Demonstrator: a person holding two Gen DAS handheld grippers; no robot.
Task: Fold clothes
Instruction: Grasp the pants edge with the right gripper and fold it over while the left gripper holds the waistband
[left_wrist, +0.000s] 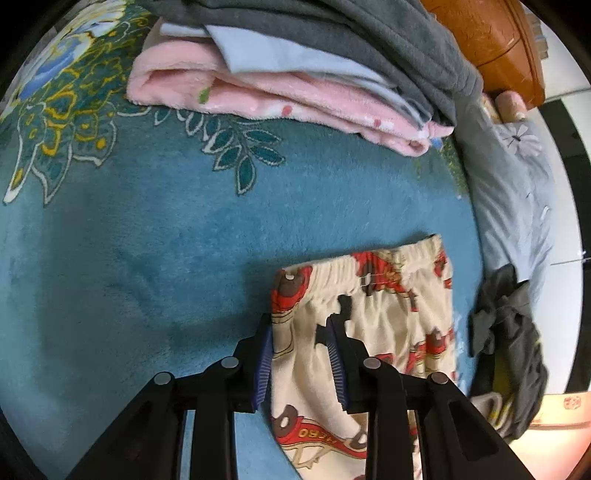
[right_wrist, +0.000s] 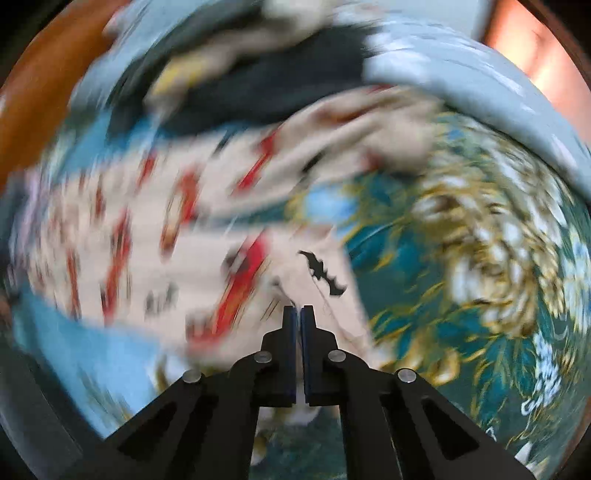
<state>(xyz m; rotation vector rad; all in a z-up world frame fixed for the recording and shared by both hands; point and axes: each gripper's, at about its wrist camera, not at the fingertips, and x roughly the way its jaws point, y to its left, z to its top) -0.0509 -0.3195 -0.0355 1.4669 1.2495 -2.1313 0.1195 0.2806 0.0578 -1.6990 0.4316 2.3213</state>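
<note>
Cream pants with red cartoon prints and an elastic waistband (left_wrist: 373, 306) lie on the blue rug. My left gripper (left_wrist: 300, 332) is open and low over the waistband's left corner, with the cloth edge between its blue pads (left_wrist: 263, 360). In the right wrist view the same cream printed pants (right_wrist: 207, 236) spread out to the left, heavily blurred by motion. My right gripper (right_wrist: 298, 314) is shut, pinching a part of the pants near a sharp black bat print (right_wrist: 323, 273).
A stack of folded clothes, pink fleece (left_wrist: 258, 92) under light blue and grey layers, sits at the rug's far side. A crumpled dark grey garment (left_wrist: 509, 332) and a pale grey floral sheet (left_wrist: 509, 177) lie to the right. The patterned blue rug (left_wrist: 129, 240) extends to the left.
</note>
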